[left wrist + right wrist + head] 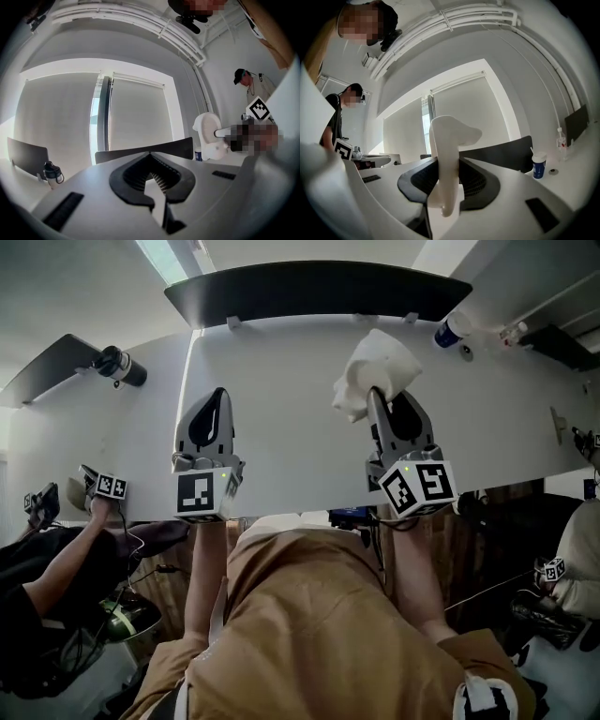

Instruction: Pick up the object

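A white, irregular moulded object [375, 371] is raised above the white table [281, 474]. My right gripper [380, 407] is shut on its lower part. In the right gripper view the object [447, 150] stands upright between the black pads [480, 180] and rises above them. From the left gripper view the object [208, 136] shows at the right, off the table. My left gripper [214, 407] hovers level to the left of it. Its jaws [151, 157] meet at the tips with nothing between them.
A black chair back [309, 292] stands behind the table's far edge. A blue and white cup [452, 331] sits at the far right and a dark bottle [120, 365] at the far left. Other people hold marker-cube grippers at the left [105, 486] and the right [553, 570].
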A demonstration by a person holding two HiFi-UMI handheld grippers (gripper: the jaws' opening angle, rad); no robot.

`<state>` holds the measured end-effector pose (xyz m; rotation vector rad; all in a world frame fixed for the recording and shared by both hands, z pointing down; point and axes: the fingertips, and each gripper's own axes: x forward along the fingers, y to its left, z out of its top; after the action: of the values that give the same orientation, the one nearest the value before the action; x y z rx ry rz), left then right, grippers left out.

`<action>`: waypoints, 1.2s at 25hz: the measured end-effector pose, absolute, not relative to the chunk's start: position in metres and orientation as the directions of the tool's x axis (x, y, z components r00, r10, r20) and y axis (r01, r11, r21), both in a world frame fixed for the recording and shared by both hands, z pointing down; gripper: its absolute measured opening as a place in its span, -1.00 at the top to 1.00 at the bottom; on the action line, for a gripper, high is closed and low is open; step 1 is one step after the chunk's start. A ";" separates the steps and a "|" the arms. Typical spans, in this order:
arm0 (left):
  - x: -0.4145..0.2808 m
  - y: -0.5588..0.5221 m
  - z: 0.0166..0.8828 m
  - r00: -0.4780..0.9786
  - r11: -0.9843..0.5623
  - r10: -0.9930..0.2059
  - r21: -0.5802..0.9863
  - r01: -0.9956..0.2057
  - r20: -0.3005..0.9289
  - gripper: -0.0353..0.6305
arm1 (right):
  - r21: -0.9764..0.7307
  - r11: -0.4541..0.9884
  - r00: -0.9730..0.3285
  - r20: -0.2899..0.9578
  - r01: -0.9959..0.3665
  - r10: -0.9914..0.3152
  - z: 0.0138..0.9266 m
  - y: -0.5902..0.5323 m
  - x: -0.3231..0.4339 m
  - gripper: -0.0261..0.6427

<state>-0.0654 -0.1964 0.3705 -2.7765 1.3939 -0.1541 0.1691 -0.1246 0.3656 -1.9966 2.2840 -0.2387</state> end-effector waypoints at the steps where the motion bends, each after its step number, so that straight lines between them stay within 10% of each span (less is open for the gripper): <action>1: -0.064 -0.196 0.369 0.604 -0.609 -0.793 -0.071 -0.790 0.074 0.88 | -0.183 0.125 -0.133 0.034 -0.975 -0.991 0.367 -0.124 0.168 0.53; 30: -0.065 -0.190 0.383 0.610 -0.625 -0.772 -0.040 -0.780 0.177 0.88 | -0.237 0.101 -0.130 0.111 -0.966 -0.985 0.368 -0.120 0.166 0.53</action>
<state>-0.0653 -0.1896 0.3830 -2.8554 1.3772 -0.2828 0.1663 -0.1198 0.3684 -2.0203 2.2738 -0.3885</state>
